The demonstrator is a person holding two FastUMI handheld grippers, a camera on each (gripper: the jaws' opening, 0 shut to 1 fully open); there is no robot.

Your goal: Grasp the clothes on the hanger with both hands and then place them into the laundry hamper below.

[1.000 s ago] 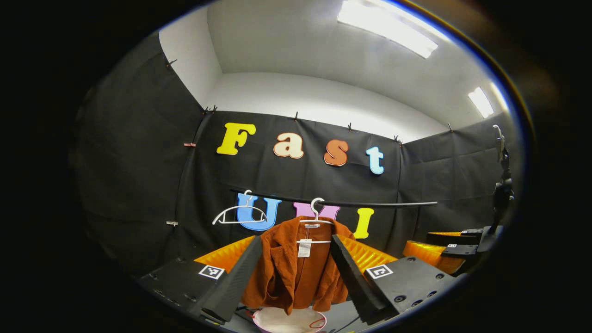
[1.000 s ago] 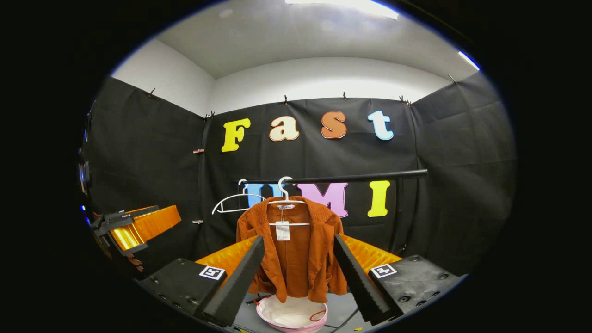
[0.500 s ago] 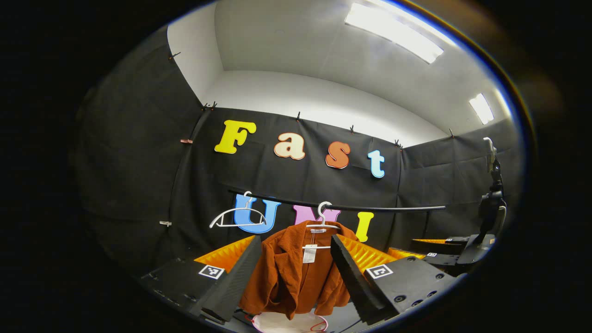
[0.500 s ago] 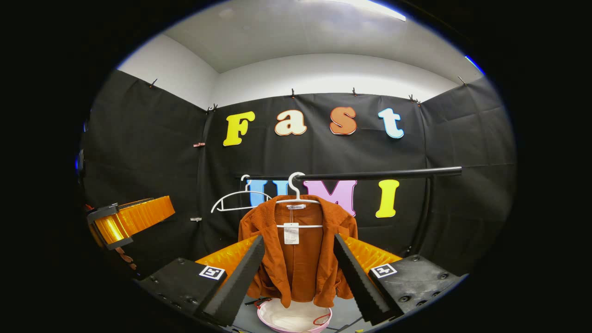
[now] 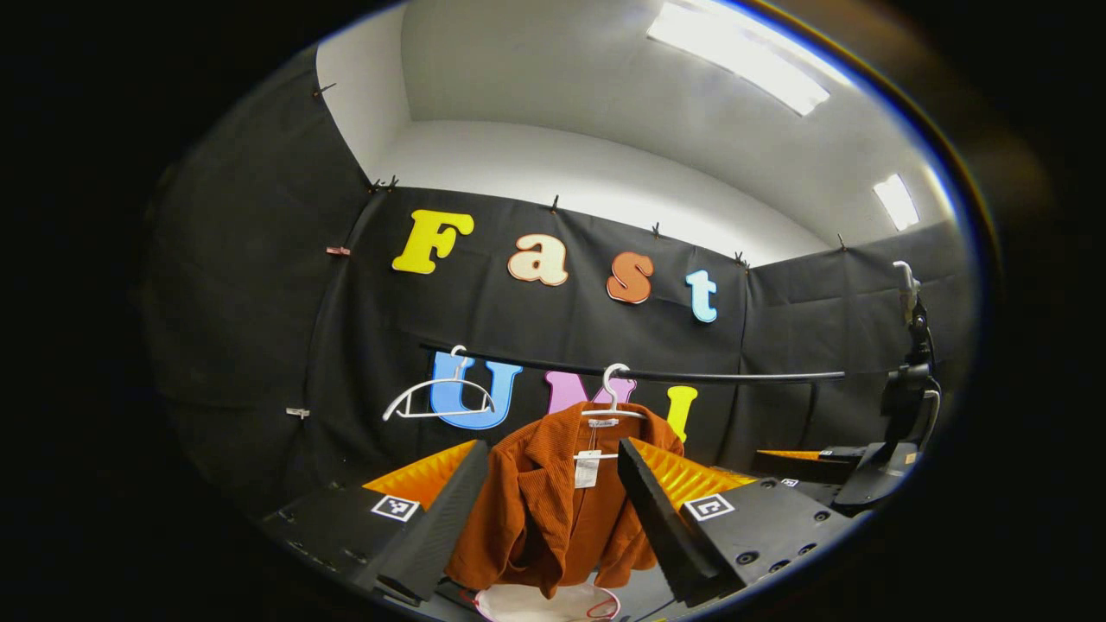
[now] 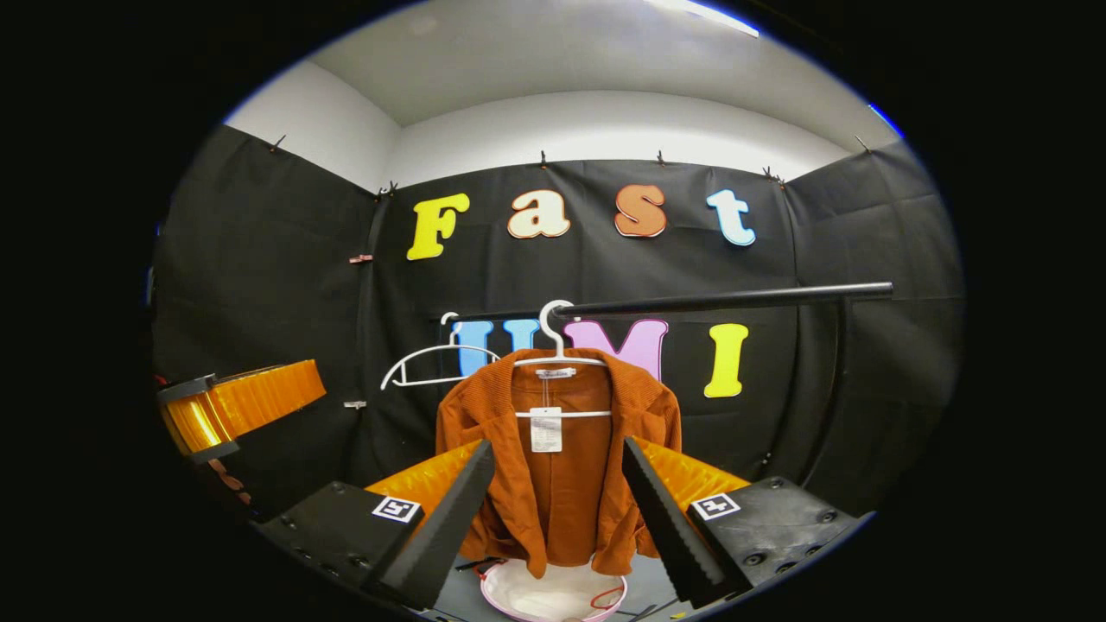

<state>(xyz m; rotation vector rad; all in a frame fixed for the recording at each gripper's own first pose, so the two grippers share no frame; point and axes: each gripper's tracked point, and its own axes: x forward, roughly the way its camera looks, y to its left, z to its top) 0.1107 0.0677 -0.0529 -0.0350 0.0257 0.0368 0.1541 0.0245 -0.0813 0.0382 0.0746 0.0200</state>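
While hung, jacket (image 6: 557, 466) between fingers (image 6: 441, 527)

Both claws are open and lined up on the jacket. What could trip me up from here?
The rust jacket hangs open on a white hanger, so pulling it may drag the hanger off the rod too.

The hamper looks small beneath the hem; the jacket may drape over its rim.

The left claw sits off to one side, so it may catch only a lapel.

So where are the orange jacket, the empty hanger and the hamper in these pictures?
orange jacket (image 6: 562, 466): right gripper view, on its front panel.
empty white hanger (image 6: 432, 363): right gripper view, on its left shoulder arm.
laundry hamper (image 6: 553, 596): right gripper view, on its white inside.
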